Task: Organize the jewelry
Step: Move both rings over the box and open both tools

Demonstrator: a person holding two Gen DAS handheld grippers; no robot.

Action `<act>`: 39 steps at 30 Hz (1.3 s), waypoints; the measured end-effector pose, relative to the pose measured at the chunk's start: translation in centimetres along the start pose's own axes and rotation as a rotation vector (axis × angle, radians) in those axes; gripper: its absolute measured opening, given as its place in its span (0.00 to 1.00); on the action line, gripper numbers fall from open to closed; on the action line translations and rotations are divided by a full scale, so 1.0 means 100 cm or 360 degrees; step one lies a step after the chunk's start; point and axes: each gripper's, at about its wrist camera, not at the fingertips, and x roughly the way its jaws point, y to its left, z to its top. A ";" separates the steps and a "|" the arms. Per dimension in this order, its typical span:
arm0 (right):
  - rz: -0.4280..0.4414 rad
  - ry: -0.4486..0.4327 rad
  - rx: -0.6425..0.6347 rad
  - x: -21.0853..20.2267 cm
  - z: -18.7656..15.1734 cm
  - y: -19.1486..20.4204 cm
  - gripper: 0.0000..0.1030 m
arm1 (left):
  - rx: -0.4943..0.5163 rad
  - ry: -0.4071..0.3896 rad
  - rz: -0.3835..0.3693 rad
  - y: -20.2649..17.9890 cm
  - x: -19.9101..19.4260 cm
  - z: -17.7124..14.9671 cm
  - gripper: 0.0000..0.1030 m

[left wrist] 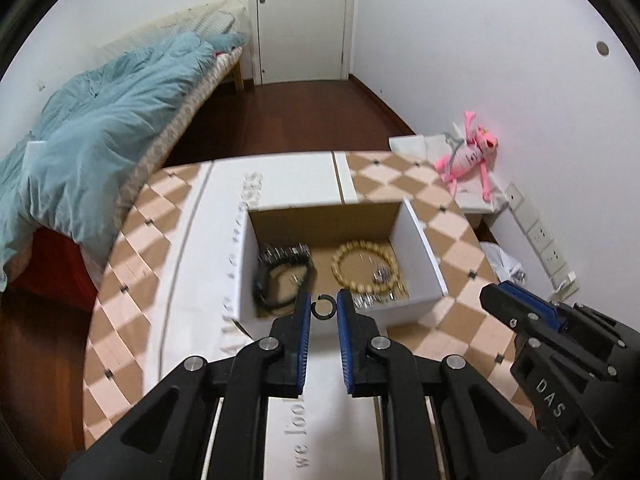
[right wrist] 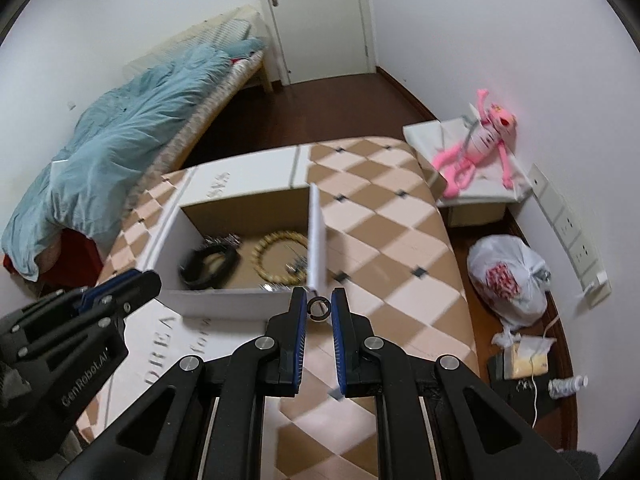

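A white open box (left wrist: pixel 420 248) (right wrist: pixel 240 304) sits on the checkered table. Inside lie a wooden bead bracelet (left wrist: pixel 366 266) (right wrist: pixel 280 256), a black band with a dark beaded piece (left wrist: pixel 280 276) (right wrist: pixel 208 264) and small silver pieces (left wrist: pixel 380 278). My left gripper (left wrist: pixel 324 306) is shut on a small black open ring (left wrist: pixel 325 306), held over the box's near wall. My right gripper (right wrist: pixel 319 307) is shut on a small dark ring (right wrist: pixel 319 307), held just right of the box's near corner. Each gripper shows at the edge of the other's view.
The checkered table (left wrist: pixel 452 216) (right wrist: pixel 380 216) has a white runner with lettering (left wrist: pixel 224 208). A bed with a blue quilt (left wrist: pixel 100 120) is on the left. A pink plush toy (right wrist: pixel 480 144) lies on a small stand at right. A plastic bag (right wrist: pixel 508 276) sits on the floor.
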 end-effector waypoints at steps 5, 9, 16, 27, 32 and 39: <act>0.0065 0.0012 -0.0010 0.008 0.027 0.012 0.13 | -0.0059 0.0026 -0.0028 0.017 0.007 0.020 0.10; 0.0140 0.0102 0.0002 0.030 0.054 0.016 0.13 | -0.0099 0.0099 -0.0072 0.029 0.024 0.041 0.10; 0.0219 0.0399 -0.0001 0.093 0.089 0.019 0.13 | -0.0159 0.0342 -0.0180 0.045 0.073 0.075 0.11; 0.0211 0.0608 -0.0007 0.126 0.105 0.013 0.30 | -0.0149 0.0446 -0.0092 0.053 0.092 0.091 0.64; 0.0164 0.0571 -0.0022 0.115 0.107 0.013 0.30 | -0.0188 0.0426 -0.0046 0.062 0.084 0.093 0.77; -0.0090 0.0535 -0.0153 0.096 0.089 0.017 0.84 | -0.0156 0.0375 0.0100 0.067 0.067 0.076 0.95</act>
